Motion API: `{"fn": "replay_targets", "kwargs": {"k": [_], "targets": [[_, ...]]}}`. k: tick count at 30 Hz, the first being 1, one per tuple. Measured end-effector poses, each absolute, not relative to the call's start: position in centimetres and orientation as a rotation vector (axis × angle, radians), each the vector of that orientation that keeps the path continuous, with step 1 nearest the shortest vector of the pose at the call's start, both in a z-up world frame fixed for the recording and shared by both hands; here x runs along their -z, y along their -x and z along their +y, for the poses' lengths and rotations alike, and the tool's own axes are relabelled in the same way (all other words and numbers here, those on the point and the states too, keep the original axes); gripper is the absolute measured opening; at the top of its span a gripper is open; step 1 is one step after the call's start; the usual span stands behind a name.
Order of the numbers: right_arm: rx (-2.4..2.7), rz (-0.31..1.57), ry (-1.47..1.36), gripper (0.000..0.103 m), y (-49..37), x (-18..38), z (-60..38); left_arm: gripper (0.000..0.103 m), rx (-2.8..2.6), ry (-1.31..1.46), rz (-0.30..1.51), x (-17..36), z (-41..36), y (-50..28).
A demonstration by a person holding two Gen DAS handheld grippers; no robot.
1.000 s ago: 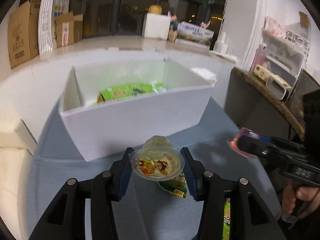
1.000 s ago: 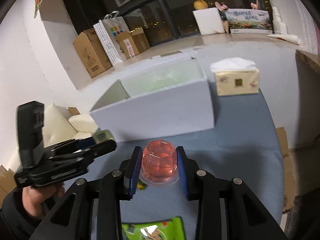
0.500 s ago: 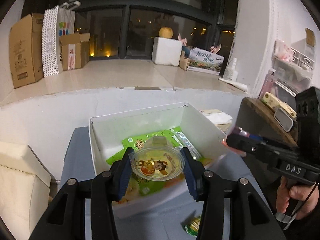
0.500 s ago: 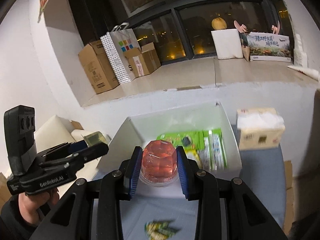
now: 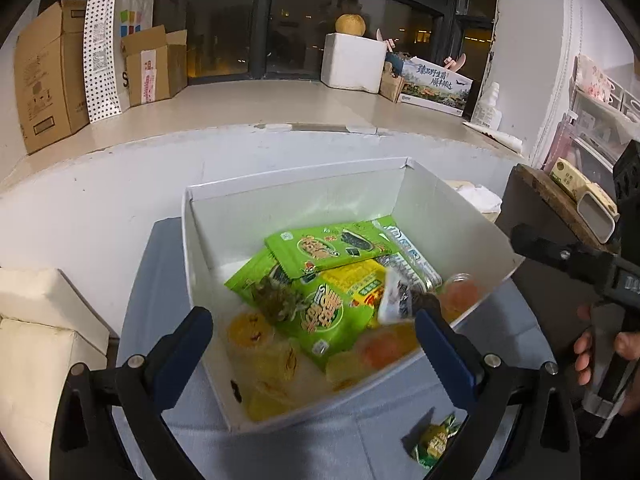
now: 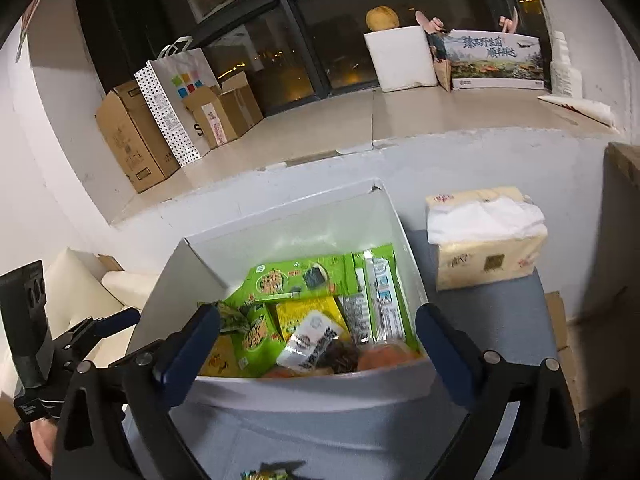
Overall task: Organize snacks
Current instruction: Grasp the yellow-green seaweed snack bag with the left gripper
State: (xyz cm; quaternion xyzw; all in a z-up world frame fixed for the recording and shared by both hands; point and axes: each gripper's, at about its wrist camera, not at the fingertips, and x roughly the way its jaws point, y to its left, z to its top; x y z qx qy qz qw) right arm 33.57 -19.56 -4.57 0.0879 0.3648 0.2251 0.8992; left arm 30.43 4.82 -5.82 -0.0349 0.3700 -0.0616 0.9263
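A white box (image 5: 304, 196) (image 6: 296, 394) on the blue-grey table holds green snack packets (image 5: 328, 246) (image 6: 296, 280), a yellow packet (image 5: 352, 278), yellow jelly cups (image 5: 250, 330) and orange-pink jelly cups (image 5: 460, 294) (image 6: 386, 356). My left gripper (image 5: 314, 332) is open and empty above the box's near edge. My right gripper (image 6: 318, 336) is open and empty above the box's near wall. A small green and yellow wrapped snack (image 5: 438, 436) (image 6: 264, 474) lies on the table in front of the box.
A tissue pack (image 6: 486, 236) stands right of the box. A cream cushion (image 5: 36, 332) lies left of the table. Cardboard boxes (image 5: 44, 72) and a paper bag (image 5: 112, 40) line the window ledge. A dark wooden shelf (image 5: 548, 200) stands at the right.
Both grippers moved over the box and opened. The yellow jelly cup left my left gripper and the pink jelly cup left my right gripper; both now lie in the box.
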Motion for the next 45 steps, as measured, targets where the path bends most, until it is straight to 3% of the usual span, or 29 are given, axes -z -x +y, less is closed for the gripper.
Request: {"fn": "replay_targets", "kwargs": {"k": [13,23,42,43,44,45], "targets": [[-0.582,0.715,-0.129,0.103,-24.5,2.7,-20.2,0.103,0.163,0.035,0.727,5.0,2.0,-22.5],[-0.628,0.737,-0.094,0.103,-16.4,4.8,-22.2,0.103,0.164,0.071,0.772,9.1,0.0,-16.7],[-0.498,0.79,-0.181,0.103,-8.8,9.5,-28.1,0.103,0.257,0.014,0.919,15.3,-6.9,-22.8],[-0.49,0.79,-0.181,0.103,-8.6,9.6,-28.3,0.097,0.259,0.017,0.924,15.6,-7.0,-23.1],[-0.483,0.79,-0.183,0.103,-8.4,9.7,-28.6,0.074,0.255,0.016,0.931,15.9,-7.1,-23.4],[-0.479,0.793,-0.183,0.103,-8.4,9.9,-28.8,0.067,0.228,0.003,0.953,16.3,-7.3,-23.8]]}}
